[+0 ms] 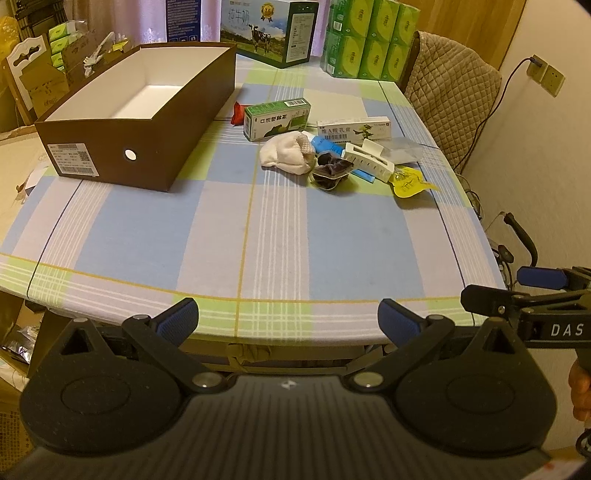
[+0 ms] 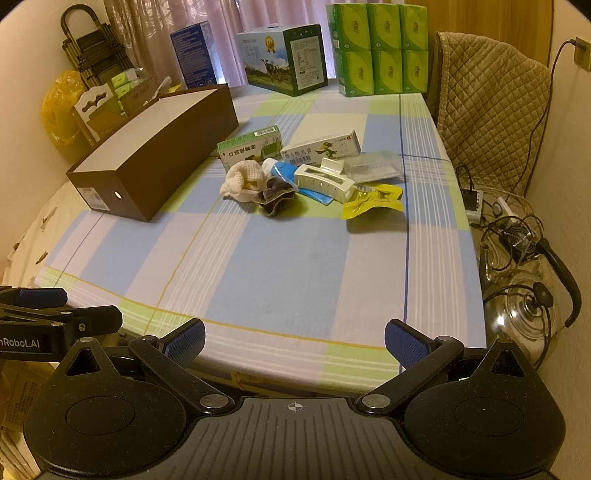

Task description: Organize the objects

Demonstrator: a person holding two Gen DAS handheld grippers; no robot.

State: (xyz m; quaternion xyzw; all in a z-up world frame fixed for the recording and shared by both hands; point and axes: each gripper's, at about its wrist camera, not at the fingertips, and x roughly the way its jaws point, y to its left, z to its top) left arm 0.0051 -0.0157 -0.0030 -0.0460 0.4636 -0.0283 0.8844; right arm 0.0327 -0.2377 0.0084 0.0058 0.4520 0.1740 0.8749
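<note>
An empty brown box (image 1: 155,122) (image 2: 159,155) with a white inside stands on the checked tablecloth at the left. To its right lies a heap: a green carton (image 1: 275,118) (image 2: 251,147), a white carton (image 1: 354,129) (image 2: 321,147), a white sock (image 1: 286,153) (image 2: 240,181), a dark scrunchie (image 1: 330,171) (image 2: 277,199), a white hair claw (image 1: 369,160) (image 2: 325,181), a blue tube (image 2: 284,171) and a yellow sachet (image 1: 408,182) (image 2: 371,201). My left gripper (image 1: 288,321) and right gripper (image 2: 295,339) hover open at the table's near edge, both holding nothing.
A milk carton (image 1: 269,29), a blue box (image 2: 194,53) and green tissue packs (image 2: 380,48) line the far edge. A quilted chair (image 2: 491,103) stands at the right. A kettle (image 2: 524,314) and cables (image 2: 509,225) sit beside the table's right side.
</note>
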